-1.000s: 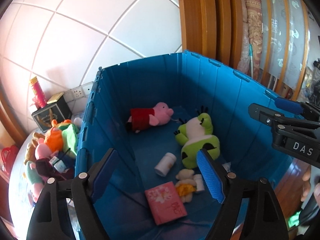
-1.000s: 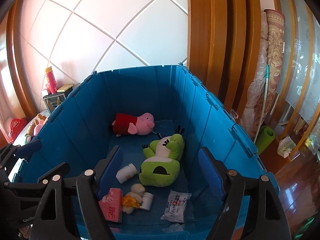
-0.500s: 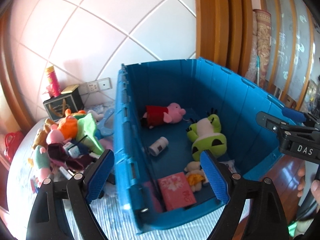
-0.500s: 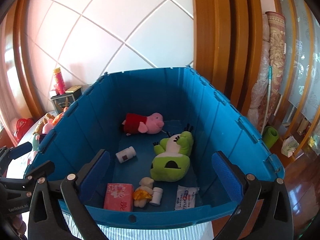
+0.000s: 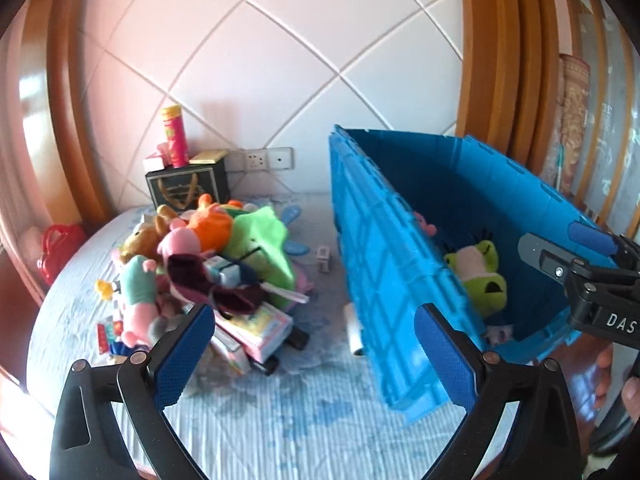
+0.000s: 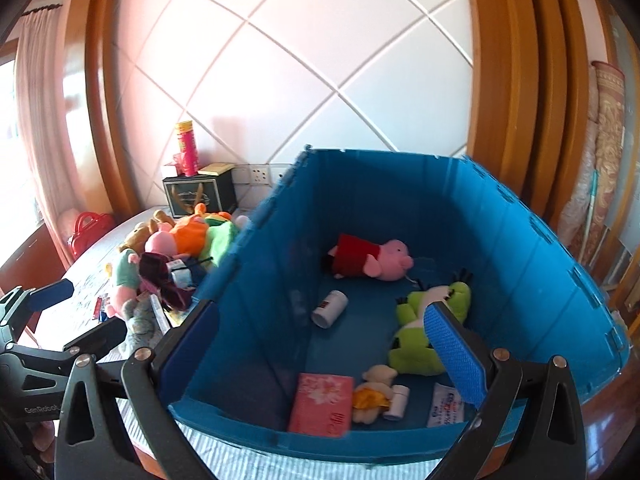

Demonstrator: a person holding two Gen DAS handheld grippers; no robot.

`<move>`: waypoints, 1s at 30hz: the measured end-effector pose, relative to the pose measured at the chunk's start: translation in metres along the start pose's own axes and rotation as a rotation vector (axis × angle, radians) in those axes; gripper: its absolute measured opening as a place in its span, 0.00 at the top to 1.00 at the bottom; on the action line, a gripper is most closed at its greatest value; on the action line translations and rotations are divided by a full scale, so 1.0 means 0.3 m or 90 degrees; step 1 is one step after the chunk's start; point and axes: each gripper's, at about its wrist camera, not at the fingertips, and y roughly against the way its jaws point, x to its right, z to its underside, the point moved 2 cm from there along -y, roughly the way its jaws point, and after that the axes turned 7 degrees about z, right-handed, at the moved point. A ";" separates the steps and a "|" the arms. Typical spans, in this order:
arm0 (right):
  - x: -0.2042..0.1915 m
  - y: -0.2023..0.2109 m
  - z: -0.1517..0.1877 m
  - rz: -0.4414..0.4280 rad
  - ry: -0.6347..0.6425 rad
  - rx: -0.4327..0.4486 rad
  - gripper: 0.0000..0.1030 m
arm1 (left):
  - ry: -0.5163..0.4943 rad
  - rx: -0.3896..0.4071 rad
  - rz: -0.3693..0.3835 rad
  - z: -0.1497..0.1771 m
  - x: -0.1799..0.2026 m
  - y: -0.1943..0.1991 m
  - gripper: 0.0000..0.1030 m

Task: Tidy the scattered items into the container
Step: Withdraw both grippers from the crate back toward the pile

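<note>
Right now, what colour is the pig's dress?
Red; the pig shows best in the right wrist view.

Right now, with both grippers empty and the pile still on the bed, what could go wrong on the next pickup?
1. The pile is tangled: toys, boxes and cloth overlap, so the open left gripper may drag up several things or drop one.
2. The bin stands close beside the pile; a swing across could hit its wall.
3. The small white tube lying against the bin's outside is easy to miss.
</note>
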 end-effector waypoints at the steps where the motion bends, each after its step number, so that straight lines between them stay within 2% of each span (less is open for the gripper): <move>1: -0.034 0.006 -0.010 -0.001 0.000 0.006 0.00 | -0.001 0.003 -0.003 -0.001 -0.037 0.010 0.02; 9: -0.353 0.011 -0.058 -0.022 0.017 0.026 0.00 | 0.017 -0.003 -0.021 0.011 -0.361 0.030 0.01; 17: -0.646 -0.055 -0.015 -0.031 0.022 -0.004 0.00 | 0.020 -0.018 -0.029 0.069 -0.660 0.046 0.01; 23: -0.785 -0.108 0.055 -0.026 0.002 -0.044 0.00 | 0.019 -0.050 -0.053 0.136 -0.864 0.026 0.01; 26: -0.836 -0.142 0.094 -0.024 0.002 -0.069 0.00 | 0.029 -0.066 -0.088 0.176 -0.957 -0.003 0.01; 30: -0.881 -0.197 0.142 -0.022 0.009 -0.109 0.00 | 0.052 -0.097 -0.091 0.230 -1.056 -0.056 0.01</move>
